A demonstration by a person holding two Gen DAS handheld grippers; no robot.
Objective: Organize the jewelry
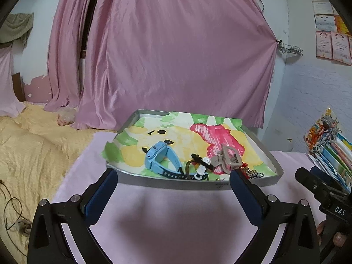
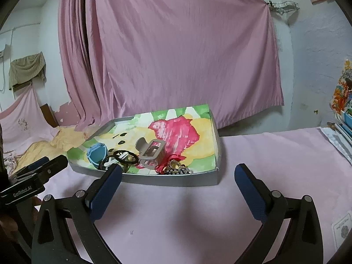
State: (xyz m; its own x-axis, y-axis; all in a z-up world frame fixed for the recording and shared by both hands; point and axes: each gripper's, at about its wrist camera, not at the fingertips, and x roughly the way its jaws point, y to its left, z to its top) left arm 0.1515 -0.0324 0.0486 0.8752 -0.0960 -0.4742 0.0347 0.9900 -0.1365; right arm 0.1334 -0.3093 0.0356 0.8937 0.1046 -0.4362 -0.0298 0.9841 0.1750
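Note:
A shallow grey tray (image 1: pixel 267 148) (image 2: pixel 216 132) lined with flowered paper sits on the pink tablecloth. Along its near side lie a light blue watch (image 1: pixel 157 157) (image 2: pixel 96 153), a black hair tie (image 1: pixel 201 159) (image 2: pixel 125 157), a white clip (image 1: pixel 201 169), a grey claw hair clip (image 1: pixel 227 157) (image 2: pixel 150 150), and a red-threaded chain piece (image 2: pixel 173 165) (image 1: pixel 252 172). My left gripper (image 1: pixel 172 177) stands open just before the tray's near wall, holding nothing. My right gripper (image 2: pixel 178 172) is open too, in front of the tray's near right corner, empty.
Pink curtains (image 1: pixel 176 50) hang behind the table. A yellow blanket (image 1: pixel 33 145) lies at the left. Stacked books and papers (image 1: pixel 332 151) (image 2: pixel 343 129) stand at the table's right edge. A printed card (image 2: pixel 342 228) lies near the right front.

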